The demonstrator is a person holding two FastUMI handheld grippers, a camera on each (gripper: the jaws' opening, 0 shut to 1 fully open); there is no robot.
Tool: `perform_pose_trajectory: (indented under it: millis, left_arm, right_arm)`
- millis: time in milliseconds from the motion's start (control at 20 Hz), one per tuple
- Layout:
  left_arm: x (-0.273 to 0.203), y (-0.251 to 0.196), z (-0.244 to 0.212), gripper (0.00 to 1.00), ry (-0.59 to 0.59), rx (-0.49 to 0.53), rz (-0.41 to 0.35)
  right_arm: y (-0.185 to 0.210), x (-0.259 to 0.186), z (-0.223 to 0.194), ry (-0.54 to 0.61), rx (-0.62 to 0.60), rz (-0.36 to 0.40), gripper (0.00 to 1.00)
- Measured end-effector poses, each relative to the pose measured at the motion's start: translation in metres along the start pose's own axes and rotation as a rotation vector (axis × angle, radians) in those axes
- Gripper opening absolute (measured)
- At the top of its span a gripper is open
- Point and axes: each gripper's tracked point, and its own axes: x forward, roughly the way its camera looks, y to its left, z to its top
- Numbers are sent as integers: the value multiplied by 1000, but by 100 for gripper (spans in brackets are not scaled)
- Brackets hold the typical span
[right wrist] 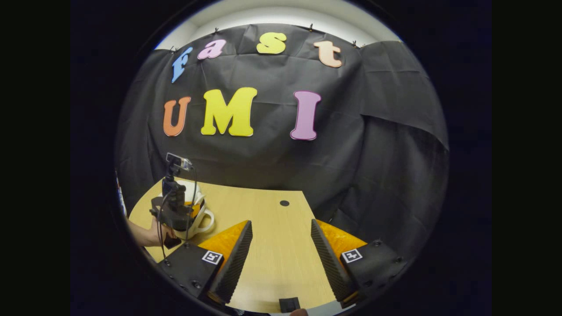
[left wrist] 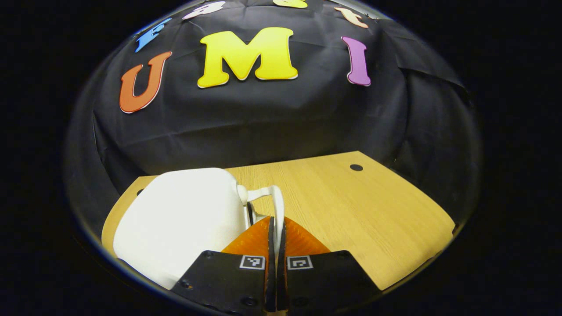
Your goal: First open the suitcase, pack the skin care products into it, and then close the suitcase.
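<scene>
A small white suitcase (left wrist: pixel 184 215) lies closed on the wooden table (left wrist: pixel 360 206), at the left of the left gripper view. Its white loop handle (left wrist: pixel 277 199) runs down between the fingers of my left gripper (left wrist: pixel 276 228), which is shut on it. In the right gripper view my right gripper (right wrist: pixel 281 223) hovers open over bare table (right wrist: pixel 281 263) with nothing between its fingers. Far to its left the same suitcase (right wrist: pixel 203 218) shows, partly hidden behind the left gripper (right wrist: pixel 175 210) and the hand (right wrist: pixel 145 235) that holds it.
The booth's black cloth wall (left wrist: pixel 281 123) hangs close behind the table. A small dark hole (left wrist: pixel 356 167) marks the tabletop near its far edge. Bare wood stretches to the right of the suitcase.
</scene>
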Motion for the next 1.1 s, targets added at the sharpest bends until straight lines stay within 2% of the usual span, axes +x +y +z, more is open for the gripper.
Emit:
perform_pose_trajectory:
  millis: [250, 350, 500, 550, 600, 650, 700, 850, 900, 1100]
  left_arm:
    - [11, -2, -7, 10, 19, 17, 43]
    - [13, -9, -11, 22, 43, 8, 43]
    - [10, -25, -16, 53, 82, -59, 15]
    - [7, -30, -12, 50, 77, -90, -7]
    - [3, -34, -7, 74, 71, -117, -22]
    - [-4, -33, 1, 77, 60, -139, -26]
    - [-13, -29, 15, 91, 38, -156, -23]
    - [-47, -1, 72, 93, -86, -212, 25]
    - [-60, 14, 94, 97, -140, -221, 54]
    - [-117, 58, 177, 98, -316, -189, 111]
  right_arm:
    - [-3, 14, 1, 7, -4, 22, 80]
    - [-4, 19, 0, 8, 6, 29, 80]
    - [2, 26, 0, 10, 27, 47, 78]
    - [5, 27, 3, 4, 30, 57, 79]
    - [10, 30, 6, -5, 28, 71, 80]
    - [15, 35, 10, -13, 21, 86, 80]
    - [19, 39, 15, -24, 21, 98, 80]
    - [40, 56, 36, -73, 44, 143, 80]
    - [50, 62, 43, -87, 45, 159, 80]
    - [91, 81, 77, -148, 54, 235, 80]
